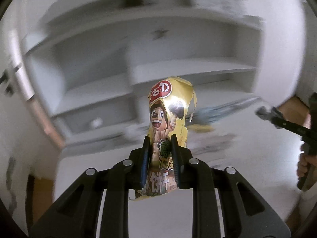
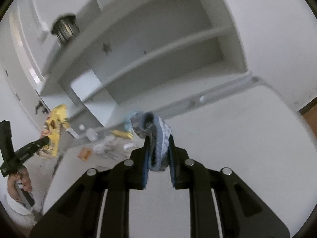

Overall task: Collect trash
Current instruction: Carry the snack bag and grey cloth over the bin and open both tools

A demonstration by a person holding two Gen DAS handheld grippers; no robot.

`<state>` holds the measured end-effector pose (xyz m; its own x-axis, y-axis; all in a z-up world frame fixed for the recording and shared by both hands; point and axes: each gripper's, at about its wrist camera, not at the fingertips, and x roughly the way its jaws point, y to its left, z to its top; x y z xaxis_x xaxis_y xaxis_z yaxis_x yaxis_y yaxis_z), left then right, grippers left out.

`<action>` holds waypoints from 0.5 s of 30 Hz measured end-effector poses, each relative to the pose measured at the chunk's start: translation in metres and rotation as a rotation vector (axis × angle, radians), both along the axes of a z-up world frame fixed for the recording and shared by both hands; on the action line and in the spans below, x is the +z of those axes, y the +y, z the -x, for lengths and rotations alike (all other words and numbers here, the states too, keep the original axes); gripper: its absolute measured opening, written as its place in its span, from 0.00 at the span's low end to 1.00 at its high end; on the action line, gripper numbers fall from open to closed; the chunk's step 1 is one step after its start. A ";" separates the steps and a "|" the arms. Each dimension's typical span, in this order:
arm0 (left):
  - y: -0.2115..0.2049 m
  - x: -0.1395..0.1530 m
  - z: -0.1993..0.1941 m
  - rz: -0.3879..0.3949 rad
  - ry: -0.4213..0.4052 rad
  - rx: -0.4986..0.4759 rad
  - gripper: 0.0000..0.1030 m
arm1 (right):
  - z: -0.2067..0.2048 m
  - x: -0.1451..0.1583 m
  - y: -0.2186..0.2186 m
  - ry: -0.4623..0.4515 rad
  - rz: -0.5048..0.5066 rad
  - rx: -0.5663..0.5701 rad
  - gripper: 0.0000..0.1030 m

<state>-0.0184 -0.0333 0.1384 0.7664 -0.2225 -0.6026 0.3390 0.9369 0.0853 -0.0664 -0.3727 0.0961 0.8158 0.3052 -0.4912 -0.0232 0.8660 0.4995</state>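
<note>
Two pieces of trash are in hand at once. The left gripper (image 1: pixel 159 138) has its jaws clamped on a yellow snack wrapper (image 1: pixel 168 119), which stands up between the pads and hangs out below them, clear of the desk (image 1: pixel 247 158). The right gripper (image 2: pixel 158 140) is pinched on a crumpled blue wrapper (image 2: pixel 156 132), folded over between its pads and likewise held off the surface.

The step looks like the carry: both pickups are done and each load needs a place to go. No bin, bag or basket shows in either view, so the next move calls for finding one and bringing the wrappers over it before the jaws part. Thin foil may cling to a pad, so a wide opening over the mouth of the bin would be safest.

More litter (image 2: pixel 107 144) lies on the desk near the foot of the white shelf (image 2: pixel 158 59): an orange scrap (image 2: pixel 84 153), a yellow packet (image 2: pixel 121 133) and some clear or white bits, too blurred to name. The shelf compartments appear empty, apart from a dark item on top that I cannot identify.
</note>
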 end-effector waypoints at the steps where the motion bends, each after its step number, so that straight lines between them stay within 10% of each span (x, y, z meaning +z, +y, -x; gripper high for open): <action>1: -0.025 0.006 0.007 0.017 -0.006 -0.061 0.20 | 0.015 0.010 -0.010 -0.018 0.014 -0.027 0.16; 9: -0.237 0.001 0.095 0.131 0.049 -0.593 0.20 | 0.221 0.056 -0.147 0.018 0.173 -0.512 0.16; 15: -0.359 -0.105 0.198 0.086 0.405 -0.955 0.21 | 0.340 -0.045 -0.223 0.399 0.055 -0.717 0.17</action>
<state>-0.2161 -0.3922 0.0338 -0.0074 -0.6849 -0.7286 0.9311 0.2610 -0.2547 -0.4062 -0.5961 0.0512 0.5641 -0.2567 -0.7848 0.7157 0.6261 0.3095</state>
